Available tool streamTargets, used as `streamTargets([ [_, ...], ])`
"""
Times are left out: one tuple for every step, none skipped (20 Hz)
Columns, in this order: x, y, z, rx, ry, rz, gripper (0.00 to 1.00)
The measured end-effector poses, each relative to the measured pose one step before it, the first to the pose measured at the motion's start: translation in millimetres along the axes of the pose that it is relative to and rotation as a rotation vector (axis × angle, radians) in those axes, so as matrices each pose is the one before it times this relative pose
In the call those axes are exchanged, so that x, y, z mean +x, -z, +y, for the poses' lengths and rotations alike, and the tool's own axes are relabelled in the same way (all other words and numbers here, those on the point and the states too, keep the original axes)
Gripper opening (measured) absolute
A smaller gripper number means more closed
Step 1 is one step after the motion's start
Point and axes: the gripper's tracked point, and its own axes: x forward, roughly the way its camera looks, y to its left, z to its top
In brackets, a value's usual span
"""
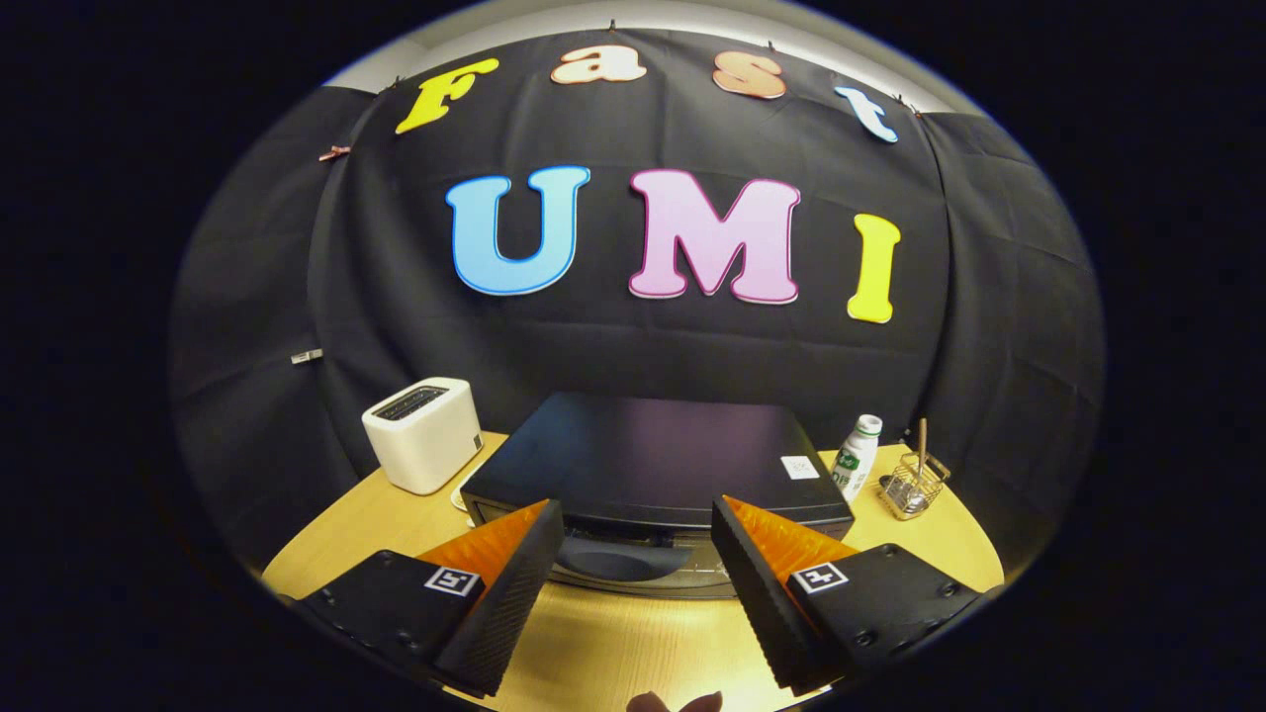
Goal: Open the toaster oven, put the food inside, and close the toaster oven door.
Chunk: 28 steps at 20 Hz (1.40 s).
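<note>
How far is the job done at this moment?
Nothing looks done yet. The oven sits just ahead of the fingers, its door apparently not yet opened. The gripper is open and holds nothing. Opening, loading the food and closing remain.

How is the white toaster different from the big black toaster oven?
The toaster is white, small and boxy, while the toaster oven is black, wide and flat-topped. The toaster has slots on top; the toaster oven's opening is at its front. The toaster stands off to one side; the toaster oven sits just ahead of the hand-held gripper, whose fingers are spread open. Both rest on the wooden table.
</note>
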Motion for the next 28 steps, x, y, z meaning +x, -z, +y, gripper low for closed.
streamTargets([
  [8.07,8.48,2.44,0.00668,0.00087,0.02623,0.98],
  [7.67,7.07,2.06,0.0097,0.00532,0.02527,0.99],
  [6.72,5.71,0.98,0.00776,0.00725,0.01735,0.99],
  [5.44,4.27,0.62,0.00314,0.00899,0.0159,0.98],
  [5.13,4.18,-0.61,0.00034,0.01103,0.01165,0.99],
  [5.5,2.85,-0.54,-0.00173,0.00877,0.01012,0.99],
  [3.14,0.21,0.38,0.00196,0.00134,0.00719,0.99],
  [5.1,-5.63,1.45,0.00357,0.00603,-0.02419,0.99],
  [1.31,-1.02,-0.29,-0.00195,0.00551,0.00641,0.98],
  [0.3,-1.23,-3.04,-0.00231,0.01645,0.00536,0.98],
  [0.07,-0.48,-0.08,-0.00974,0.01666,-0.00421,0.98],
  [3.07,1.98,1.97,-0.01385,0.01058,0.00013,0.97],
  [-0.9,-2.03,-0.38,-0.00323,0.00733,-0.01014,0.98],
  [1.17,1.78,-0.81,0.00998,0.00539,0.00193,0.98],
  [-0.2,-0.44,0.55,0.00711,0.00189,-0.00406,0.98],
  [-0.79,1.8,-0.44,0.01108,-0.00016,0.00801,0.98],
  [-0.58,0.73,-0.61,0.01439,-0.00345,0.00276,0.98],
  [-1.18,1.83,0.81,0.01395,-0.00596,0.00324,0.98],
  [-2.29,1.22,1.47,0.00485,-0.00704,-0.00097,0.98],
  [-2.44,1.67,-0.43,-0.00495,-0.00581,-0.0027,0.98],
  [-2.54,1.97,0.33,-0.00846,-0.00452,-0.00418,0.98],
  [-3.93,2.64,-0.21,-0.00536,-0.00367,-0.00311,0.98],
  [-3.62,2.66,-0.96,0.00066,-0.00279,0.00095,0.98],
  [-3.24,3.66,0.0,0.0066,-0.00278,0.00366,0.98],
  [-3.84,3.88,-0.01,0.00962,-0.00195,0.00689,0.98],
  [-3.39,4.2,-0.36,0.00798,-0.00137,0.00185,0.98],
  [-3.34,3.06,0.52,-0.00095,-0.00182,0.00251,0.98],
  [-3.93,2.94,1.05,-0.00667,-0.00074,-0.00053,0.98],
])
